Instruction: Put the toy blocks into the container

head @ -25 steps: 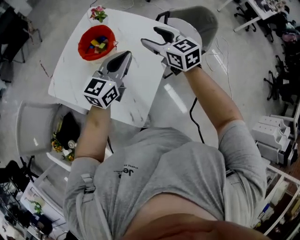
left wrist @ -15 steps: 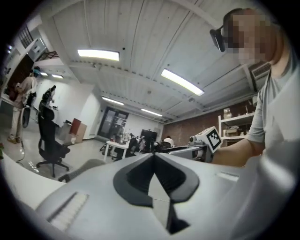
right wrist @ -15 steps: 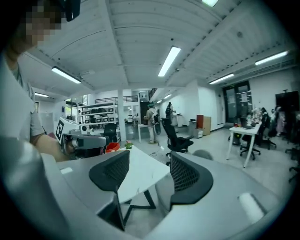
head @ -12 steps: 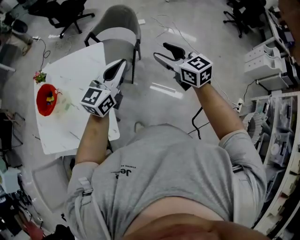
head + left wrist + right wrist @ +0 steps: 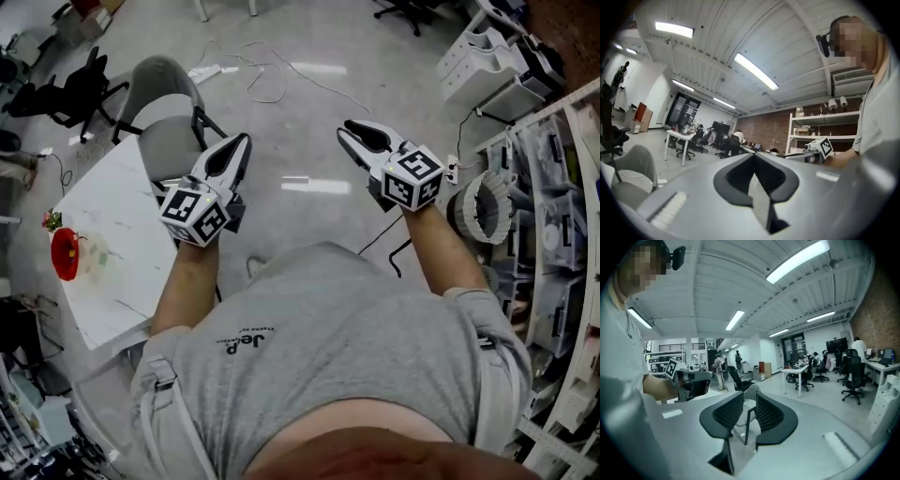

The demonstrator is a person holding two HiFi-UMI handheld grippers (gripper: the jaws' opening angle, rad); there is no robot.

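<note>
The red container (image 5: 64, 255) stands on the white table (image 5: 117, 246) at the far left of the head view, too small to make out any blocks in it. Both grippers hang in the air over the grey floor, well away from the table. My left gripper (image 5: 242, 142) is shut and empty; its jaws meet in the left gripper view (image 5: 753, 158). My right gripper (image 5: 359, 132) is closing, with a narrow gap still between its jaws and nothing in them (image 5: 749, 401). Each gripper view shows the other gripper off to the side.
A grey chair (image 5: 167, 122) stands by the table's far corner, below the left gripper. Cables (image 5: 253, 80) trail over the floor. Shelving with bins (image 5: 553, 234) and a white round unit (image 5: 478, 208) line the right. A small flower pot (image 5: 49, 221) sits beside the container.
The view has swung right, away from the table, which slid to the far left. Both grippers now hang over bare floor. The right jaws have narrowed.
</note>
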